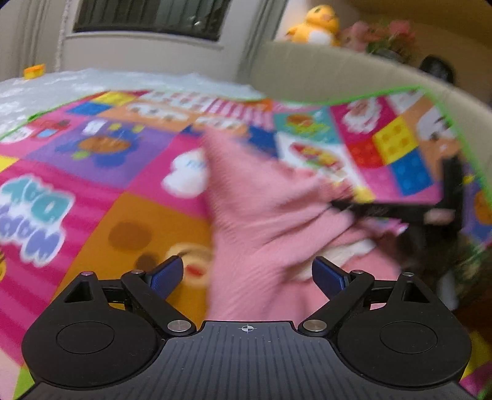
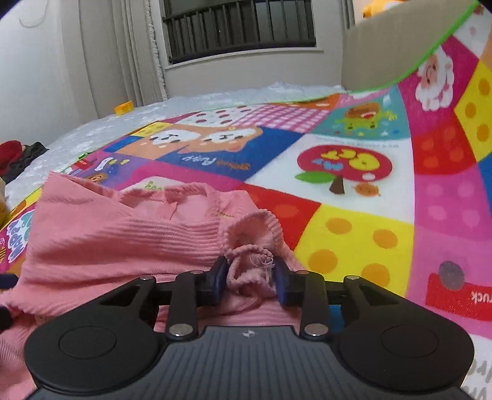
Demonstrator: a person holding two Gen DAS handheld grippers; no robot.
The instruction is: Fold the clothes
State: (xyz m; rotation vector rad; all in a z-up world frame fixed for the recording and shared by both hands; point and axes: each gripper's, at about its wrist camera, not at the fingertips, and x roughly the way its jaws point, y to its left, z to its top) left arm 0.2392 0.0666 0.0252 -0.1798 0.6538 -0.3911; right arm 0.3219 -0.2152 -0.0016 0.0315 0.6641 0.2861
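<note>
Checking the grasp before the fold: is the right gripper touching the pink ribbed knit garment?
Touching. The right wrist view shows the right gripper pinching a bunched fold of the pink ribbed knit garment.

Both cams sit low behind their own fingers, looking forward across the play mat (image 2: 353, 221) toward the barred window (image 2: 240, 27) and white wall. Left wrist view: blurred, close over the pink garment (image 1: 261, 215), pads spread at frame bottom, the other gripper's black frame visible at right. Right wrist view: sharp, very near the mat, bunched pink fabric right at the lens between its pads. Shared by the 2 views: mat, garment, window, beige panel (image 2: 378, 55), yellow block (image 2: 123, 107)
</note>
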